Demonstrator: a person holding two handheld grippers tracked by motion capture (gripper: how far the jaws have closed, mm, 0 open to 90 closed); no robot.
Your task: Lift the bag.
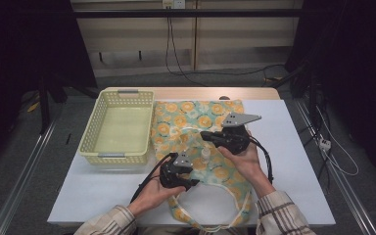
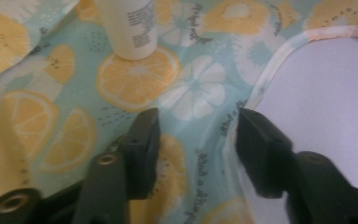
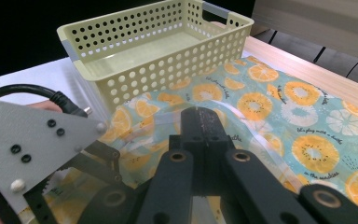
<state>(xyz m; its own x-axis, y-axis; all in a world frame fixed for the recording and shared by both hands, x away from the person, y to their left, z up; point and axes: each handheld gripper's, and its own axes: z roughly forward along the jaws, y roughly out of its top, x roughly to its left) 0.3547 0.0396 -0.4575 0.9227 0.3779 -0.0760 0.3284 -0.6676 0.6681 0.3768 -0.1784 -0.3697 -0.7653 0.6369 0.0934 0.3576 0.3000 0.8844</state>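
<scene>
A lemon-print cloth (image 1: 186, 122) with white straps lies flat on the table. A small white bottle (image 1: 205, 154) stands upright on it, seen close in the left gripper view as the bottle (image 2: 130, 28). My left gripper (image 1: 192, 183) hovers low over the cloth's near part; its jaws (image 2: 196, 135) stand apart astride the white-trimmed edge (image 2: 279, 51) of the cloth (image 2: 135, 84), the pads not pressing it. My right gripper (image 1: 204, 133) points left over the middle of the cloth, jaws (image 3: 204, 116) shut with nothing seen between them.
A pale yellow perforated basket (image 1: 90, 132) sits empty at the table's left, beside the cloth; its rim (image 3: 121, 21) faces the right gripper. White table surface (image 1: 293, 161) lies to the right. The cloth's strap loop (image 1: 210, 215) reaches the near edge.
</scene>
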